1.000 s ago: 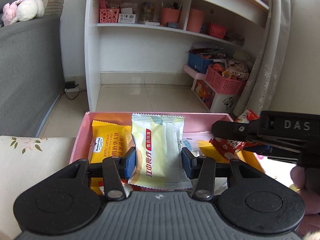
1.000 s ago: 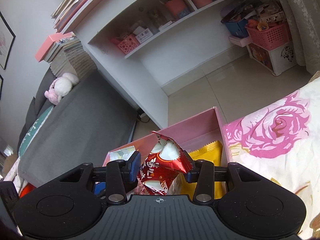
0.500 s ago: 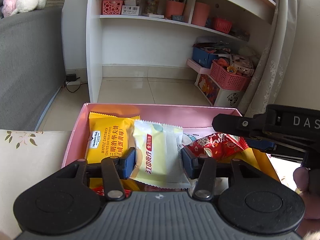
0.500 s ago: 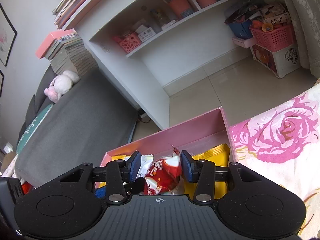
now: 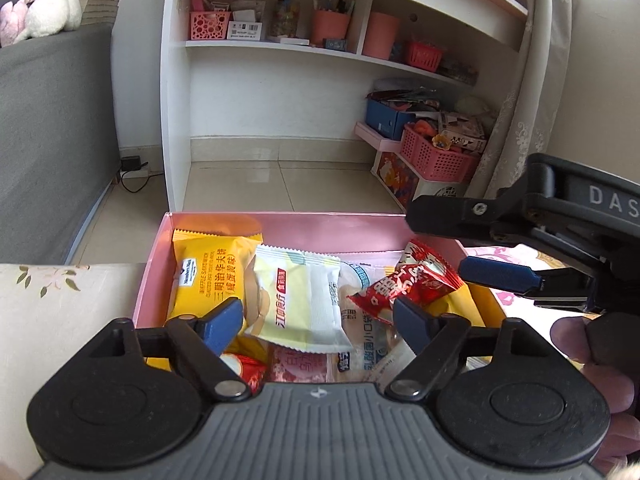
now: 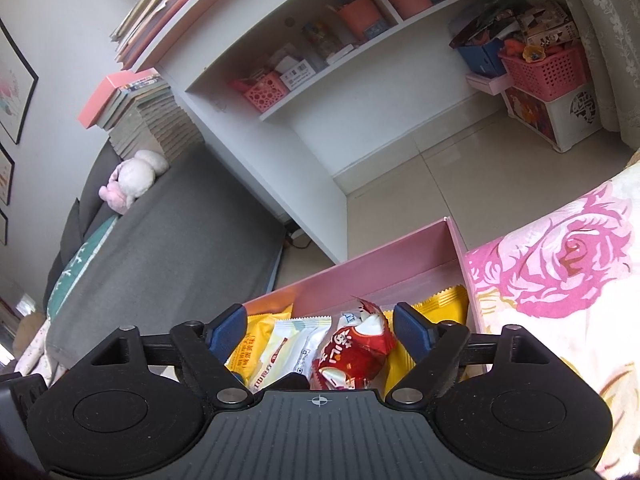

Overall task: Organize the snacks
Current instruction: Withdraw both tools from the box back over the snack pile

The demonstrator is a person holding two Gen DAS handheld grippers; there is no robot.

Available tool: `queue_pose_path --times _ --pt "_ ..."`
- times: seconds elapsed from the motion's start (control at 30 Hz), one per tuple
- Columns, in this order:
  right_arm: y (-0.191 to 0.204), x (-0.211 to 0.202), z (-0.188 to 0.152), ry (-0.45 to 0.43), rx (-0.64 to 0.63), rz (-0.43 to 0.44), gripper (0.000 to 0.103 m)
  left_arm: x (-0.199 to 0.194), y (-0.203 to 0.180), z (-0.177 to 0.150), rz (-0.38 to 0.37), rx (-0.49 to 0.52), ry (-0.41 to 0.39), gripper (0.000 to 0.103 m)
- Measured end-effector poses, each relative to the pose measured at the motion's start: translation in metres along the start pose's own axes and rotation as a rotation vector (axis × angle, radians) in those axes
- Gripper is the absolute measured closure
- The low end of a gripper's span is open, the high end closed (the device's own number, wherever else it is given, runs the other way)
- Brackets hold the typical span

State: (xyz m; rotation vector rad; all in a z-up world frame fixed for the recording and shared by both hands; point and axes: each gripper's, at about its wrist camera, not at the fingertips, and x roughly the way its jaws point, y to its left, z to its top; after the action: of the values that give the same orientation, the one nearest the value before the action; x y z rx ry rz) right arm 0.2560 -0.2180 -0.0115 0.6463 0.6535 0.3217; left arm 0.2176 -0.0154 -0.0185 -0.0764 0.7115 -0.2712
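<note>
Where snack packets pile up, pink box (image 5: 320, 226) holds 2 yellow wafers (image 5: 208, 268)

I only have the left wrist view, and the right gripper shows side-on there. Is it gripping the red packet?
Observer: No. In the right wrist view the right gripper has just been opening its jaws. The red packet lies between them with a gap on each side.
Operator: What is in the box corner behind that gripper?
Observer: A yellow packet, its zigzag edge close to the end wall of the pink box.
Operator: And beyond that wall?
Observer: A cloth printed with a large pink rose.
</note>
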Motion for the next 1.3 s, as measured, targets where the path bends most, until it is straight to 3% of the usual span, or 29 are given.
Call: queue_pose_path --times 0.3,0.53,0.7,1.03,1.3 --pt "0.013 -0.037 -0.003 0.016 -0.003 -0.061 0.016 -0.044 0.007 -0.009 0.018 -0.051 -0.01 0.01" --pt "0.036 -0.073 -0.027 0.047 -0.112 -0.172 0.01 -0.076 0.005 -0.023 0.066 -0.065 0.024 0.004" --pt "0.045 -0.099 -0.045 0.058 -0.162 -0.204 0.008 -0.095 -0.003 -0.035 0.095 -0.01 0.042 0.002" --pt "0.033 -0.129 -0.082 0.07 -0.189 -0.299 0.006 -0.11 -0.006 -0.072 0.08 -0.006 0.065 0.0" --pt "0.012 -0.125 -0.102 0.152 -0.131 -0.452 0.006 -0.105 -0.019 -0.094 0.045 0.159 0.087 0.001"
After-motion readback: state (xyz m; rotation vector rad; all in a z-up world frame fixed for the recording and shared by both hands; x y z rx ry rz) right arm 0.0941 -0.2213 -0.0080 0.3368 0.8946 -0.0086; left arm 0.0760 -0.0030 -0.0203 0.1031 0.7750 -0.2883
